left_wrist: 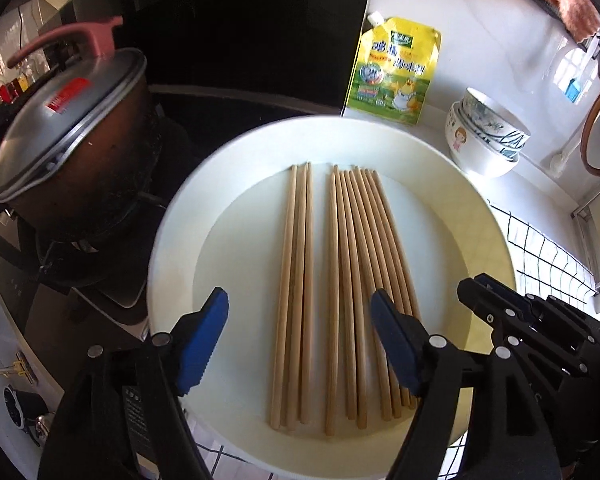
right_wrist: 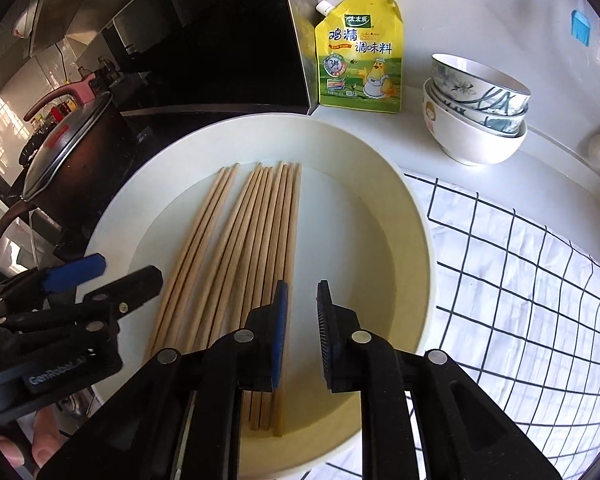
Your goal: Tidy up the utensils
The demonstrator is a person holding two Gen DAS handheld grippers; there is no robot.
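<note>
Chopsticks [left_wrist: 332, 280] flat in plate [left_wrist: 172, 240]; left tool [left_wrist: 300, 340] wide open above, right tool [right_wrist: 302, 320] slightly open, empty.

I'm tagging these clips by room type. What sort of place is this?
Most likely a home kitchen counter. A lidded pot sits on a stove, a yellow seasoning pouch leans on the wall beside stacked bowls, and wooden chopsticks lie in a white basin.

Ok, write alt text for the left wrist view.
Wooden chopsticks lie in two bundles on a white plate, with the open left claw above their near ends. A lidded pot stands left; a yellow pouch and stacked bowls behind.
</note>
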